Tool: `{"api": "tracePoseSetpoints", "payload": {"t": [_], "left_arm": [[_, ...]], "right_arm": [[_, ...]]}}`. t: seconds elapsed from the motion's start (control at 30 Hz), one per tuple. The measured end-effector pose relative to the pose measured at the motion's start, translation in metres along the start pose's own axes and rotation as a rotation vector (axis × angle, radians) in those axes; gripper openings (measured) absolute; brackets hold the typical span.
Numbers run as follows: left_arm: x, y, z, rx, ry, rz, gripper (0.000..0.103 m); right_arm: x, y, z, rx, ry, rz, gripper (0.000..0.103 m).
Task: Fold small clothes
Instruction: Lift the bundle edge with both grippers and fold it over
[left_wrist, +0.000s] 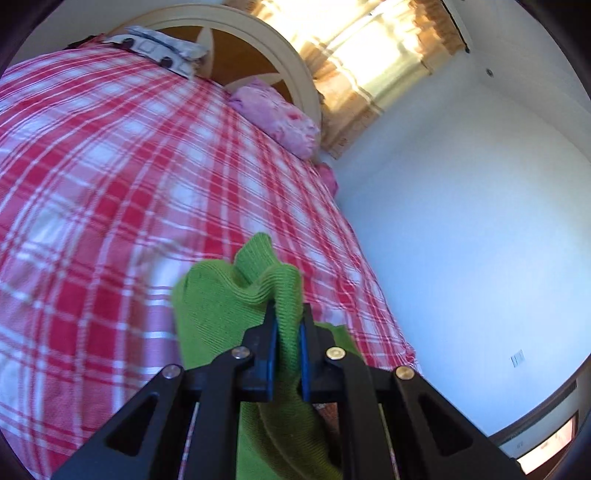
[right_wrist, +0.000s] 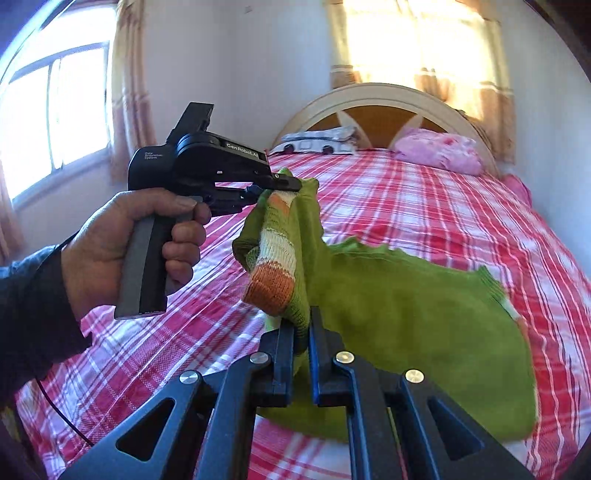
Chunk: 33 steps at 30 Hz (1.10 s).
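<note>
Left gripper (left_wrist: 287, 325) clamped on a bunched edge of the green knit garment (right_wrist: 406, 332). Right gripper (right_wrist: 302, 332) pinches another edge, by the orange-and-white striped cuff (right_wrist: 275, 266). Garment held up between them, its body trailing over the red plaid bedspread (right_wrist: 424, 206). Pink pillow (right_wrist: 439, 151) lies at the headboard (right_wrist: 373, 94).

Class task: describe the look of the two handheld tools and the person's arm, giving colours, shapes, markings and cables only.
Both tools are black with blue pads and round metal rivets on angled linkages. The left tool has a grey pistol grip and white lettering reading "GenRobot.AI". The hand is bare, the sleeve is dark, and a thin black cable trails below.
</note>
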<state>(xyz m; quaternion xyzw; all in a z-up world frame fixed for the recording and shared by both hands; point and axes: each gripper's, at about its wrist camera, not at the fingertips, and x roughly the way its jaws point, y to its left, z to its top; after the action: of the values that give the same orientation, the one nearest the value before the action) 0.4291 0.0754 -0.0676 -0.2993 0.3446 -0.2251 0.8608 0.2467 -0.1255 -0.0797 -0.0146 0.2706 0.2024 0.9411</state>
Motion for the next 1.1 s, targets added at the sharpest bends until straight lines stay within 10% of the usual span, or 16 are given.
{"api": "tracePoseSetpoints", "payload": {"t": [1.1], "left_arm": [[0.183,-0.156,-0.083,0.418,0.281,0.093,0.014]], "right_arm": [[-0.042,-0.188,-0.09,0.56,0.04,-0.037,0.006]]}}
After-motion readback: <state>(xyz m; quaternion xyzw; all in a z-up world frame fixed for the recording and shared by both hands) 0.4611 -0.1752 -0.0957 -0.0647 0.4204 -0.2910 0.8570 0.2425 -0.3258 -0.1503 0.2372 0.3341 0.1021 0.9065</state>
